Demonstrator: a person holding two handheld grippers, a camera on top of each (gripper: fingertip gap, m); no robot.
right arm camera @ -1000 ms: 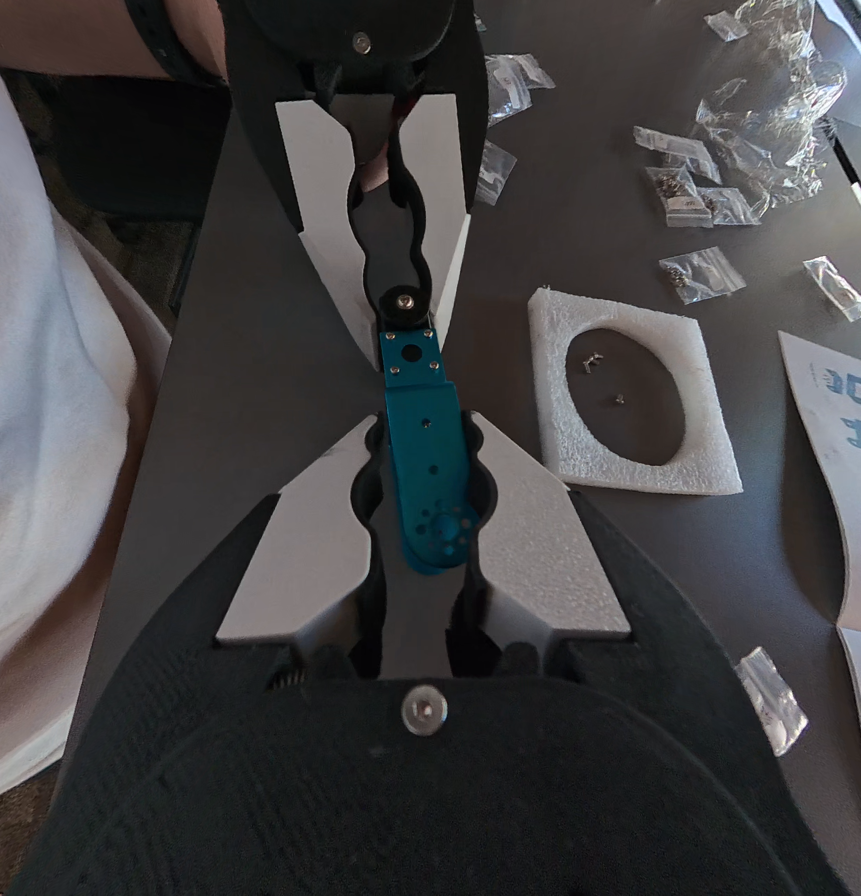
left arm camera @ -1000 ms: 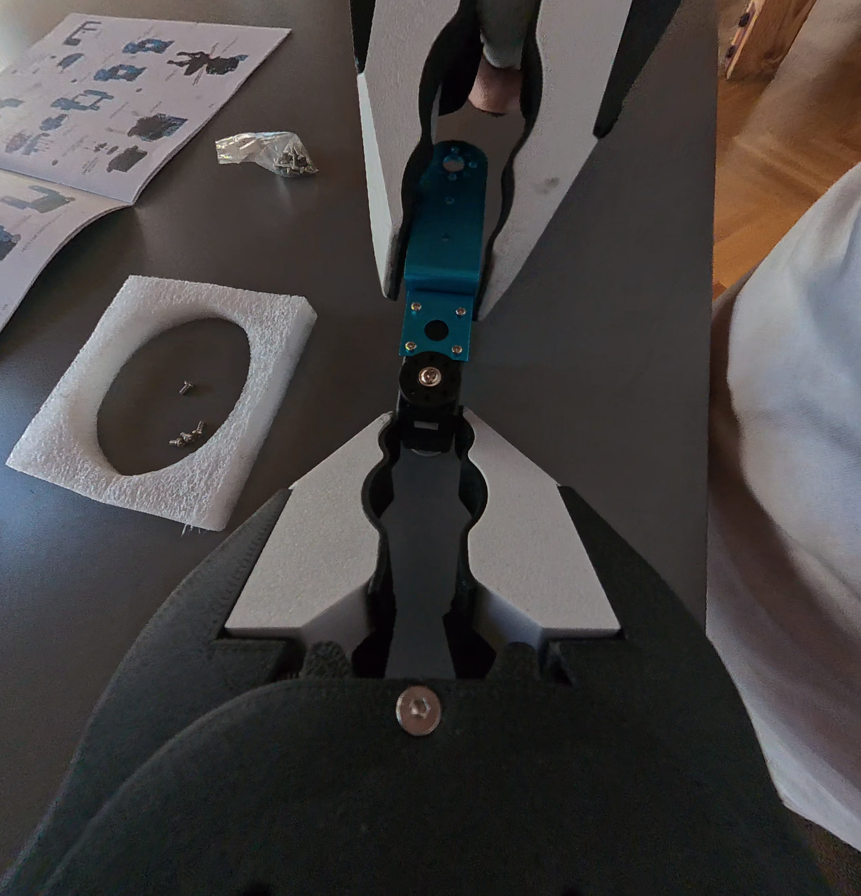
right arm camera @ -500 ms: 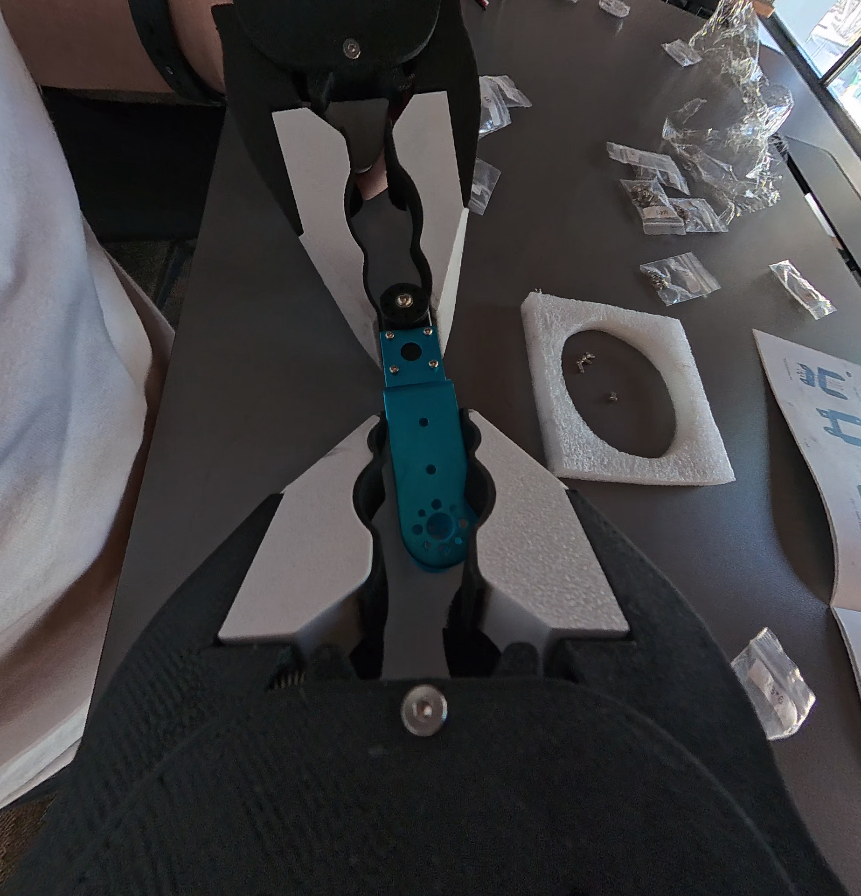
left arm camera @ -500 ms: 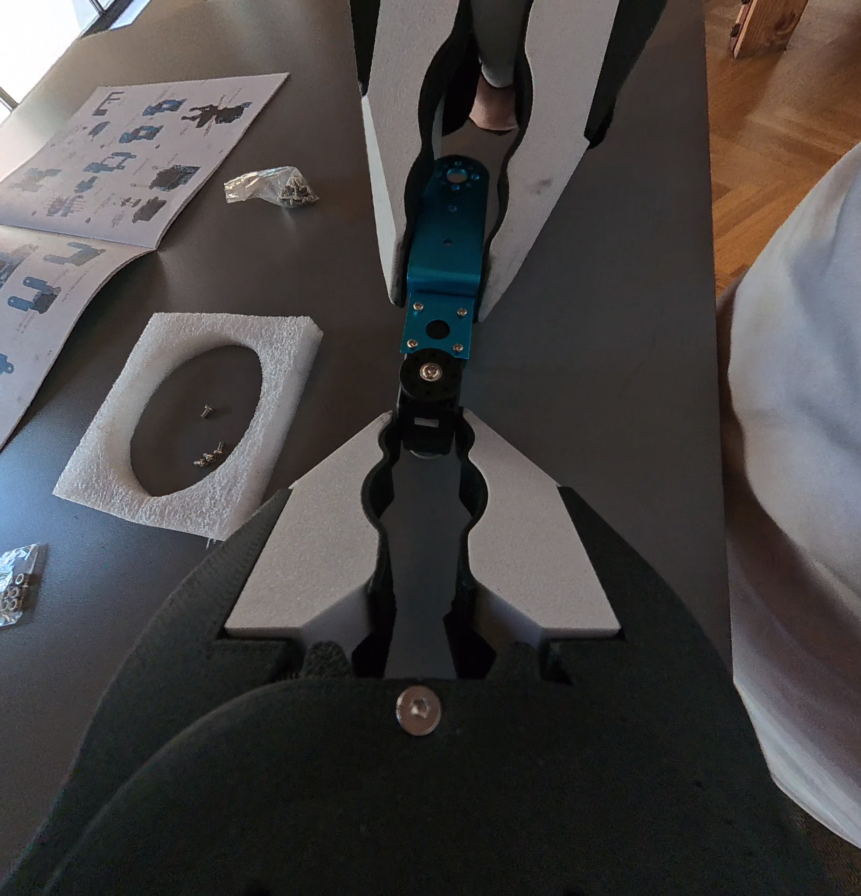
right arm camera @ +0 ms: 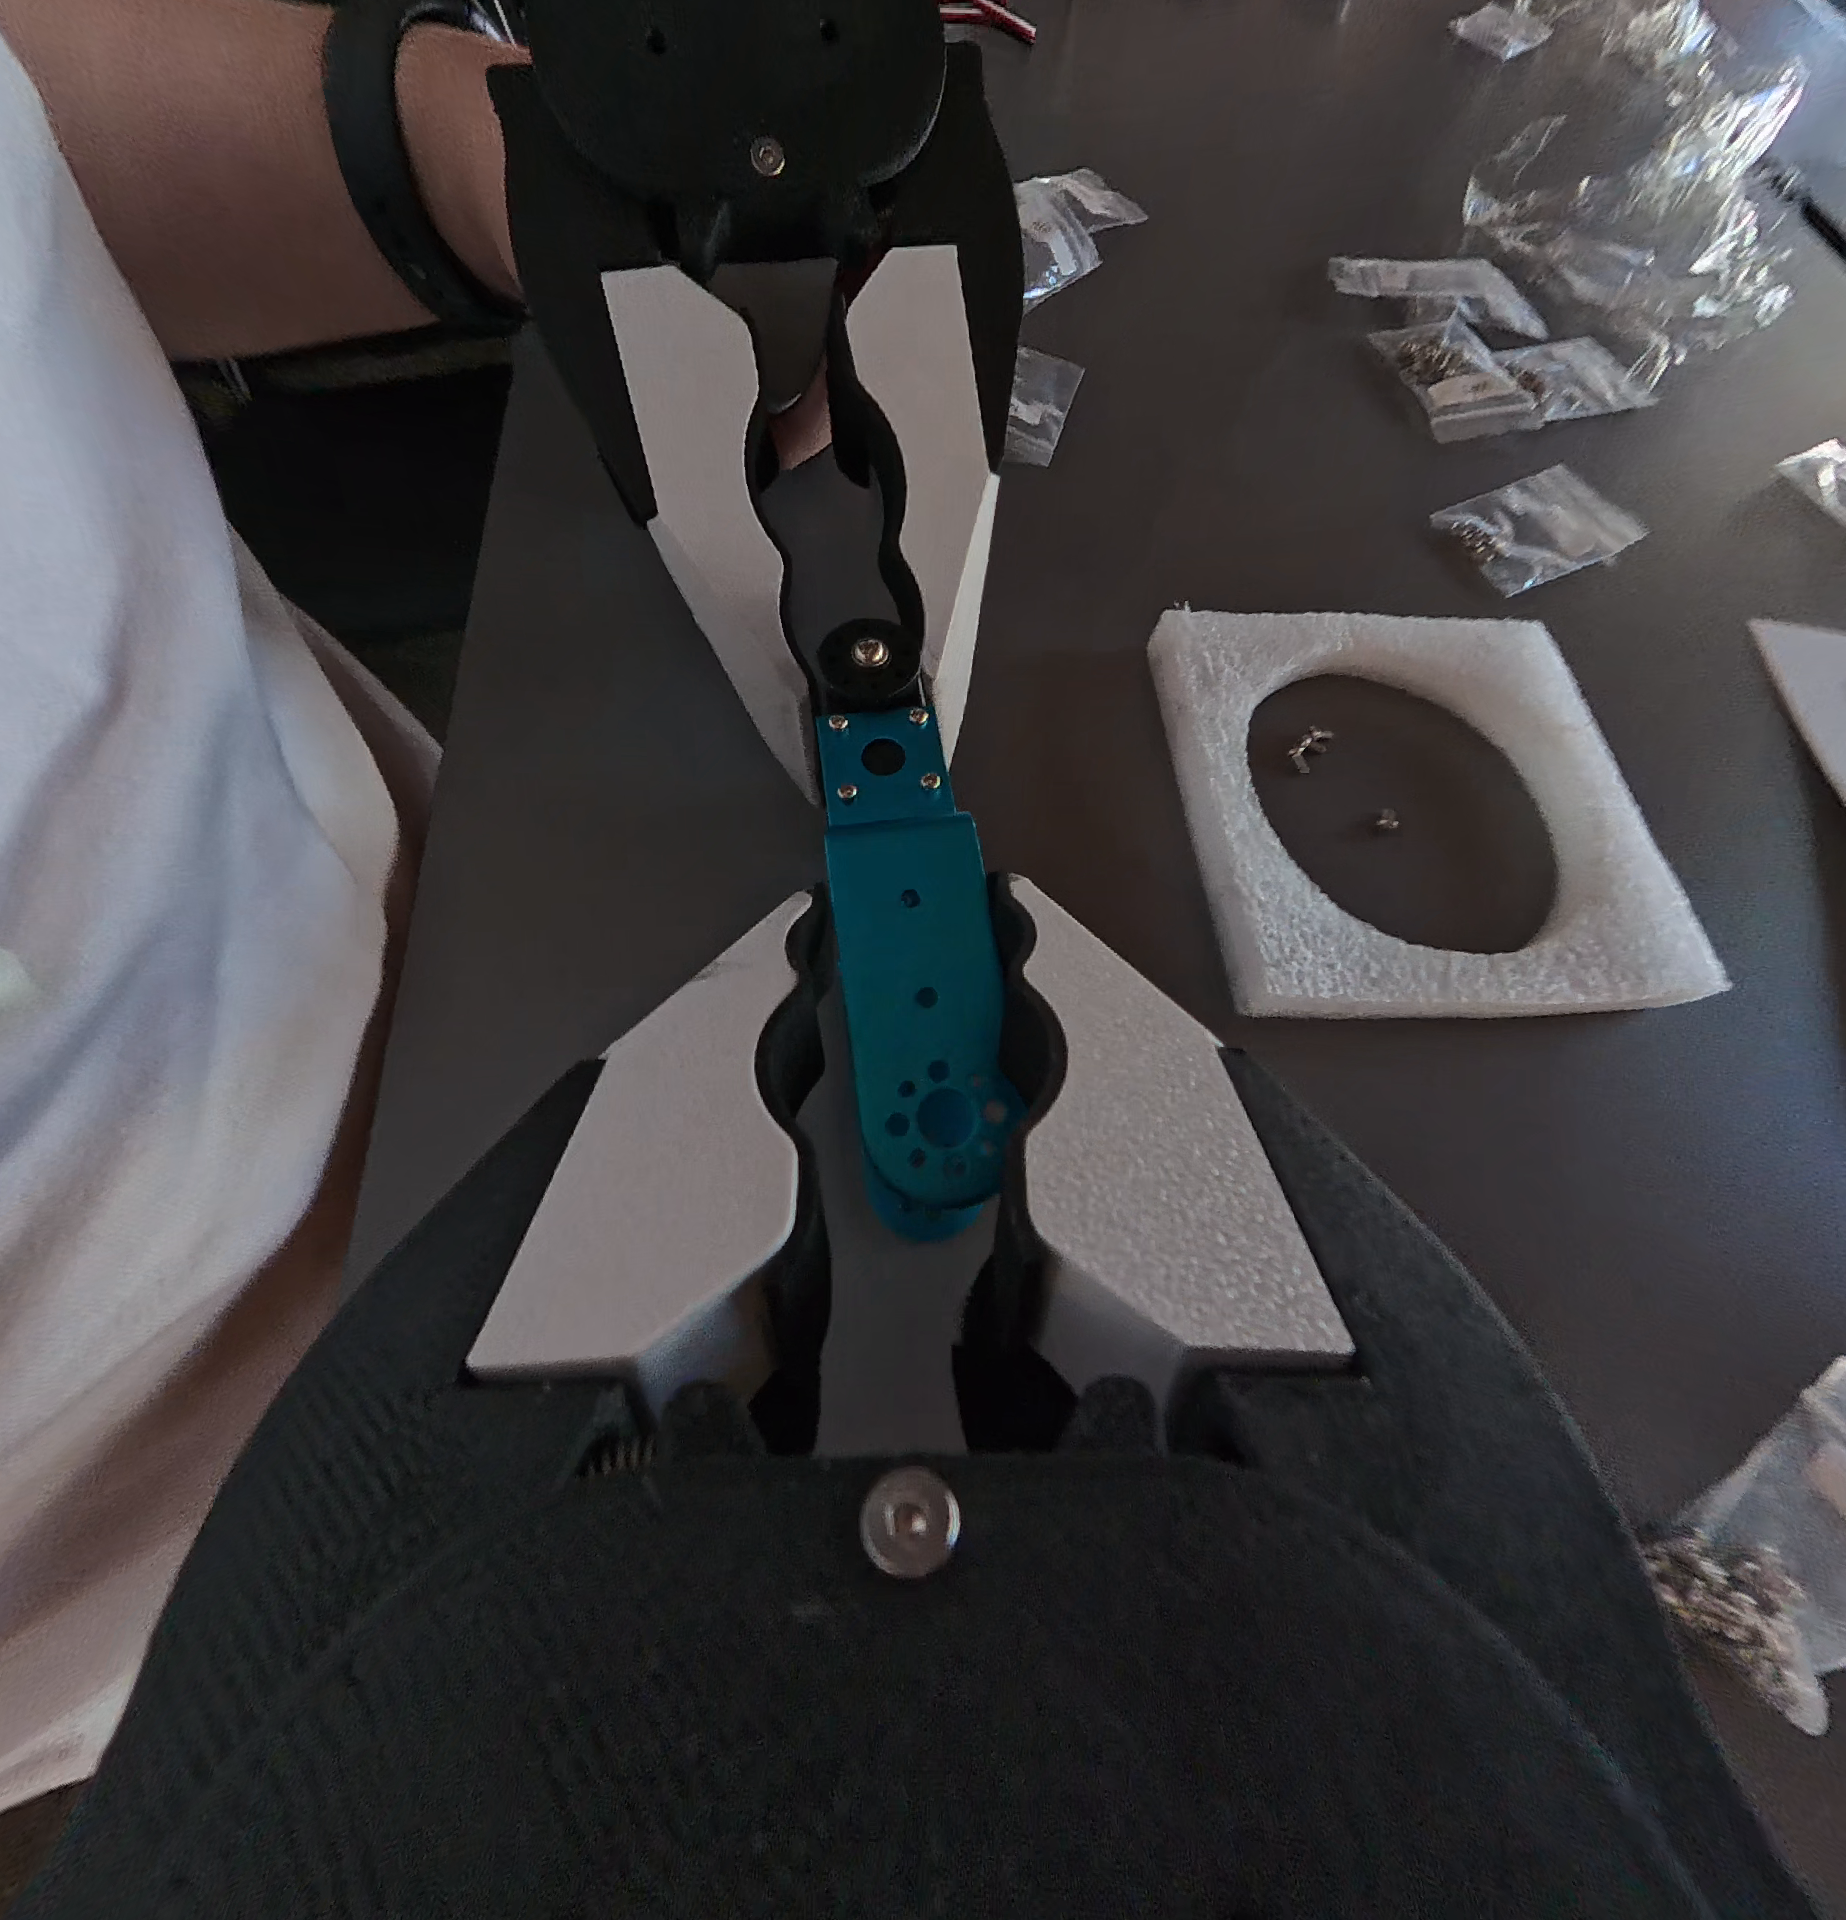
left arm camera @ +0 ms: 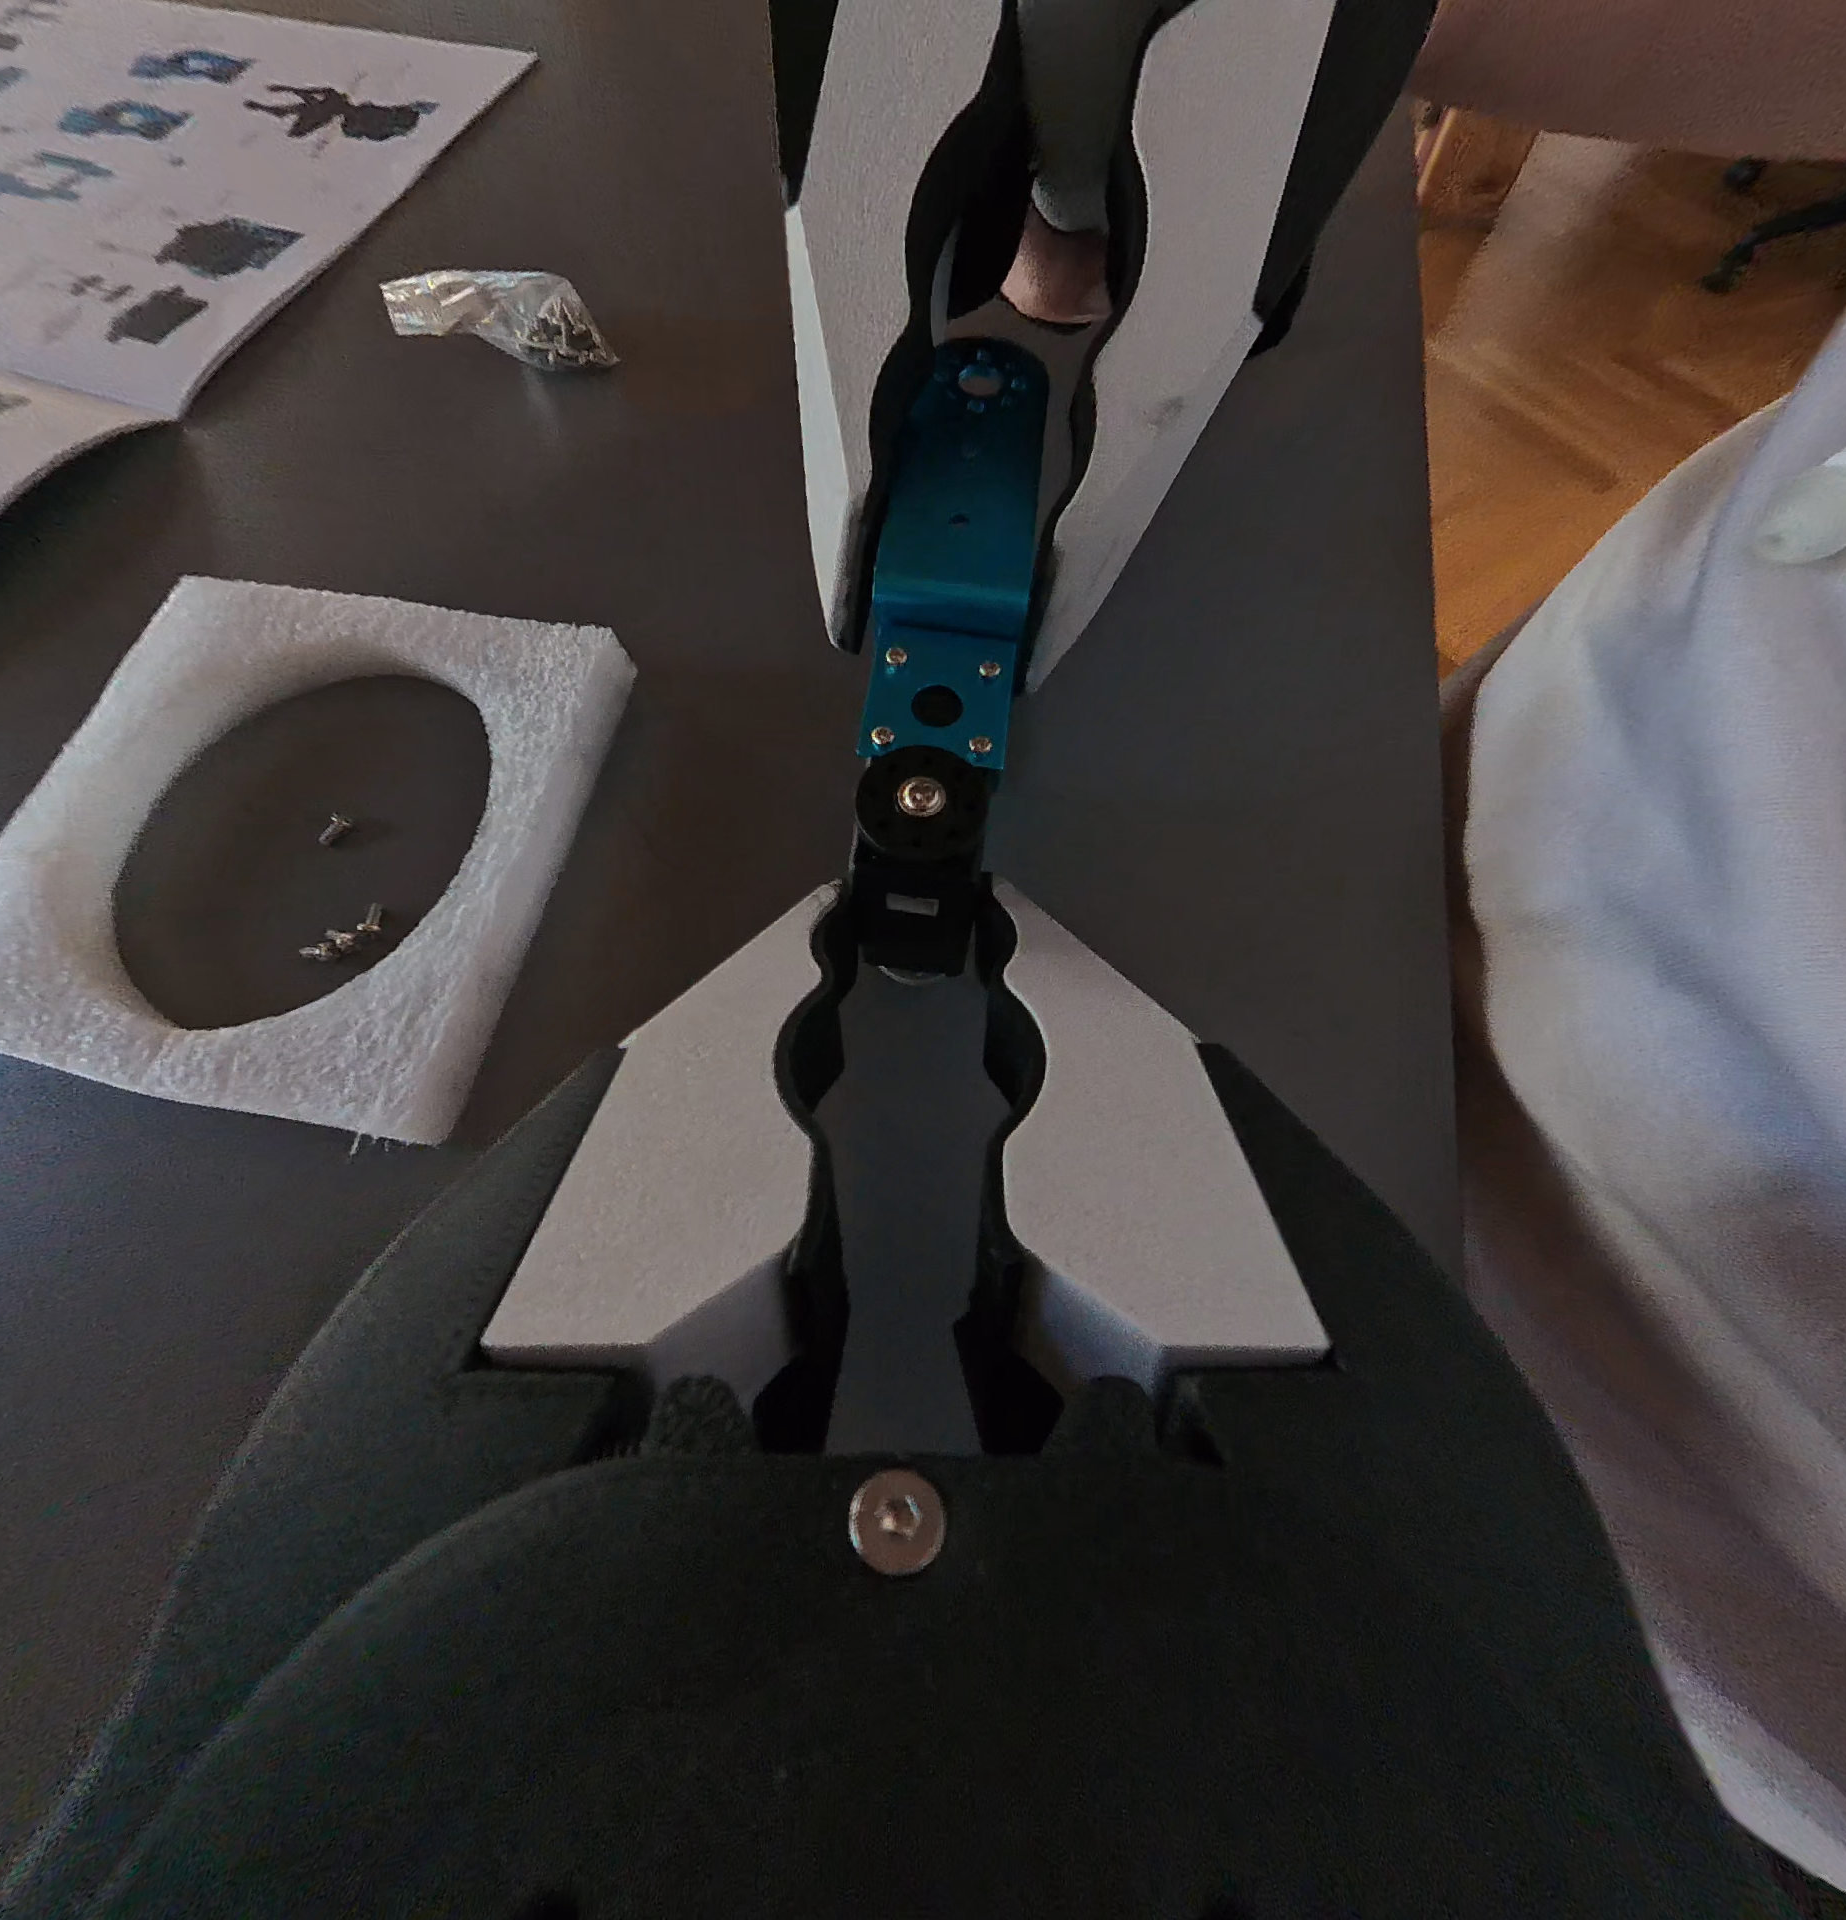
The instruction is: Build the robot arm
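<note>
My left gripper (left arm camera: 914, 899) is shut on a black servo (left arm camera: 914, 920) whose round horn (left arm camera: 914, 800) points forward. A blue metal bracket (left arm camera: 955, 540) is screwed onto that horn. My right gripper (right arm camera: 908, 904) faces the left one and is shut on the blue bracket (right arm camera: 924, 997). The two grippers hold the joined piece tip to tip above the dark table (left arm camera: 690, 468). The right gripper also shows in the left wrist view (left arm camera: 940, 665), and the left gripper in the right wrist view (right arm camera: 867, 717), with the horn (right arm camera: 869, 655) between its tips.
A white foam frame (left arm camera: 306, 634) lies on the table with loose screws (left arm camera: 342, 935) in its oval hole; it also shows in the right wrist view (right arm camera: 1470, 977). An open booklet (left arm camera: 171, 208), bags of screws (left arm camera: 503, 312) (right arm camera: 1521, 374) and the person's white shirt (left arm camera: 1677, 935) surround it. Both grippers' tips are close together, under 4 cm apart.
Both grippers keep their hold. The pair swayed a little over the table and came back; bracket and servo keep the same pose between the jaws.
</note>
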